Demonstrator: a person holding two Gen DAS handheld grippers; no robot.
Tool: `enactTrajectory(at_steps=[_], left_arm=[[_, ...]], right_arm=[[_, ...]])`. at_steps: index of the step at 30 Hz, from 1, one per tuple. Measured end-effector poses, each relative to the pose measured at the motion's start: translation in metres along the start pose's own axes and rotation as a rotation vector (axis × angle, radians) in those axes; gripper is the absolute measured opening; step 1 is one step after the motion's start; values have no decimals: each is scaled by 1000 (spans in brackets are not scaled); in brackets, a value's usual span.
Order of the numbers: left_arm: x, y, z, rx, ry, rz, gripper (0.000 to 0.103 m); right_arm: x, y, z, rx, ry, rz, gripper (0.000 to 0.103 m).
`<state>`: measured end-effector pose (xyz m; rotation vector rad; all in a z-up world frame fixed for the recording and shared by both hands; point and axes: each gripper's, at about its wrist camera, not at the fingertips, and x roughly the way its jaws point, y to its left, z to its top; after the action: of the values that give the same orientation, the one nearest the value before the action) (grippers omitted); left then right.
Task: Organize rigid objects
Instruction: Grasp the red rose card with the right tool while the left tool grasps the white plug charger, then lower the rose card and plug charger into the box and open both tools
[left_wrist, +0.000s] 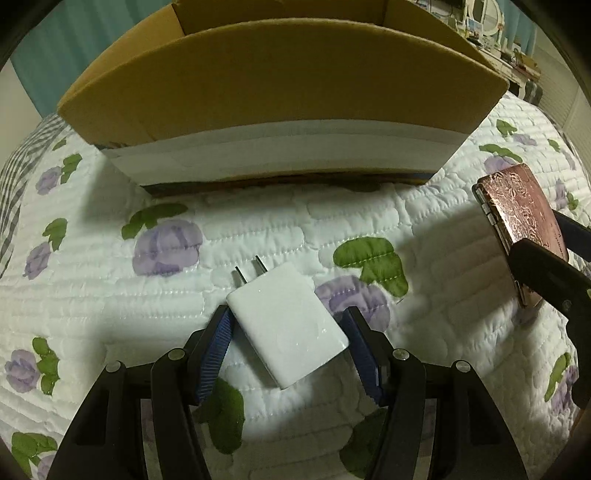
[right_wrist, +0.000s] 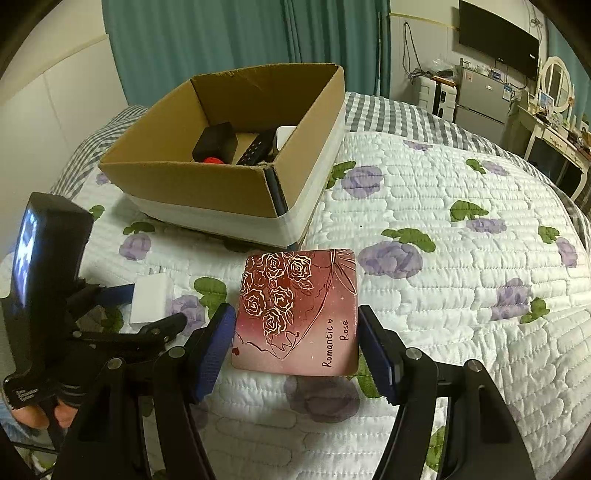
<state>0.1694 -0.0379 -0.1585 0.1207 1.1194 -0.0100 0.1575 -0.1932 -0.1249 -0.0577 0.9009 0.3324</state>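
A white plug-in charger (left_wrist: 287, 325) with two metal prongs lies on the floral quilt, between the blue pads of my left gripper (left_wrist: 288, 332), which close against its sides. It also shows in the right wrist view (right_wrist: 149, 299). My right gripper (right_wrist: 295, 332) is shut on a pink square tin (right_wrist: 297, 310) printed with gold roses and "Romantic Rose". The tin shows at the right edge of the left wrist view (left_wrist: 522, 221). An open cardboard box (right_wrist: 192, 184) sits on the quilt beyond both grippers, holding several dark objects, a red one and a white one.
The white quilt (right_wrist: 443, 221) with purple flowers covers a bed. A teal curtain (right_wrist: 221, 37) hangs behind the box. A fridge (right_wrist: 480, 96), a wall screen and a white dresser with a mirror stand at the far right.
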Motion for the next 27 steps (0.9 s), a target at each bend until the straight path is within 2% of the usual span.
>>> enactTrajectory(at_steps=[5, 10, 14, 20, 27], left_arm=[[-12, 4, -3, -9, -30, -76, 54], [-33, 8, -9, -19, -82, -104, 46], [-49, 12, -11, -29, -118, -147, 44], [-57, 15, -17, -41, -133, -156, 42], [-100, 20, -7, -33, -224, -178, 41]], right_arm=[[-6, 3, 2, -5, -18, -1, 67], [-20, 12, 8, -23, -51, 0, 66], [-36, 20, 13, -40, -83, -2, 66], [-46, 28, 16, -56, -105, -11, 66], [-59, 31, 27, -73, -127, -17, 66]])
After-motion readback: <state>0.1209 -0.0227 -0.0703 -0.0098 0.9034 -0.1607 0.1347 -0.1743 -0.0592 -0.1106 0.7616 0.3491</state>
